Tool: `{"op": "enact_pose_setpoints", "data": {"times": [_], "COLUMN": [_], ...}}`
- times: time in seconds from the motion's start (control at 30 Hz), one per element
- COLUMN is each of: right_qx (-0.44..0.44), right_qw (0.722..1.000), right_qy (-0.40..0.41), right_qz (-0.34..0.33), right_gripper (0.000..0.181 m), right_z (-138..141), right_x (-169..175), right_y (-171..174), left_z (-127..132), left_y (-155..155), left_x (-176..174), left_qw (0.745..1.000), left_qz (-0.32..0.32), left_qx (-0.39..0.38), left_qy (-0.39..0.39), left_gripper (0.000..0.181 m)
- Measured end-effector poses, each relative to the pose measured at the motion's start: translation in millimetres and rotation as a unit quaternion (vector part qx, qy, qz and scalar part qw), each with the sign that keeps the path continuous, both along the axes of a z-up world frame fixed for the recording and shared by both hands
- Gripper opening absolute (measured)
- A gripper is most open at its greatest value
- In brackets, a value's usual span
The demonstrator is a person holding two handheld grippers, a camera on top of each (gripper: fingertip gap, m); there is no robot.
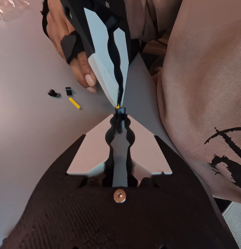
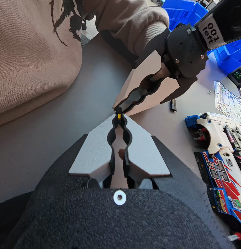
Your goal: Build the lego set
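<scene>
A: The left gripper [image 1: 119, 117] pinches a small black connector [image 1: 120, 111], mostly hidden between its tips. The right gripper [image 2: 118, 117] is closed on a short yellow axle [image 2: 118, 116]; in the left wrist view only a yellow sliver shows. The 2 pieces meet tip to tip above the grey table [image 1: 29, 134].

B: Only the left wrist view shows 2 loose black pieces [image 1: 54, 93] and a spare yellow axle [image 1: 74, 103]. Only the right shows the partly built race car [image 2: 217, 152], cut off at the edge, blue bins [image 2: 184, 12] and a sticker sheet [image 2: 227, 101]. A beige sweatshirt [image 1: 198, 80] crowds both.
</scene>
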State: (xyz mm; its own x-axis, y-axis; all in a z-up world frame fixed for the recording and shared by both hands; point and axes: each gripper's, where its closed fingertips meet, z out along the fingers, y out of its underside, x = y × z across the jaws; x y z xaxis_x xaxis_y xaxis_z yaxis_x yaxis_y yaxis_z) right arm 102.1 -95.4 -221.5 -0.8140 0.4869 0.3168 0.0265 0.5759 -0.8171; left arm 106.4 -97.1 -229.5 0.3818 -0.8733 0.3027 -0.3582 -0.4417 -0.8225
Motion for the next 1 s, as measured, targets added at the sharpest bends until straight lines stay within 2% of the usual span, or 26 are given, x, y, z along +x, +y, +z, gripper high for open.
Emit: {"op": "enact_pose_setpoints", "data": {"times": [0.23, 0.33, 0.4, 0.5, 0.63, 0.77, 0.87, 1.0], "right_qx": [-0.001, -0.020, -0.038, -0.036, -0.009, -0.006, 0.005, 0.003], "right_qw": [1.000, 0.998, 0.995, 0.986, 0.972, 0.955, 0.952, 0.950], "right_qy": [0.000, 0.003, 0.035, 0.083, 0.126, 0.179, 0.198, 0.201], "right_qz": [-0.014, -0.054, -0.085, -0.138, -0.199, -0.236, -0.233, -0.240], "right_gripper": [0.001, 0.003, 0.021, 0.035, 0.056, 0.059, 0.059, 0.056], "right_z": [1, 4, 19, 35, 42, 65, 72, 77], "right_x": [-4, -13, -21, -33, -49, -56, -56, -56], "right_y": [3, 16, 29, 43, 53, 53, 46, 46], "left_z": [1, 0, 9, 22, 57, 81, 87, 92], "left_y": [2, 11, 27, 42, 53, 54, 54, 53], "left_x": [-4, -11, -21, -32, -36, -40, -39, -35], "left_qw": [1.000, 0.999, 0.996, 0.986, 0.951, 0.904, 0.880, 0.868], "left_qz": [0.009, 0.032, 0.087, 0.147, 0.189, 0.191, 0.187, 0.179], "left_qx": [0.001, 0.003, 0.000, -0.007, -0.052, -0.109, -0.138, -0.151], "left_qy": [-0.005, -0.005, -0.031, -0.085, -0.238, -0.366, -0.413, -0.437], "left_gripper": [0.009, 0.010, 0.011, 0.010, 0.011, 0.010, 0.010, 0.010]}}
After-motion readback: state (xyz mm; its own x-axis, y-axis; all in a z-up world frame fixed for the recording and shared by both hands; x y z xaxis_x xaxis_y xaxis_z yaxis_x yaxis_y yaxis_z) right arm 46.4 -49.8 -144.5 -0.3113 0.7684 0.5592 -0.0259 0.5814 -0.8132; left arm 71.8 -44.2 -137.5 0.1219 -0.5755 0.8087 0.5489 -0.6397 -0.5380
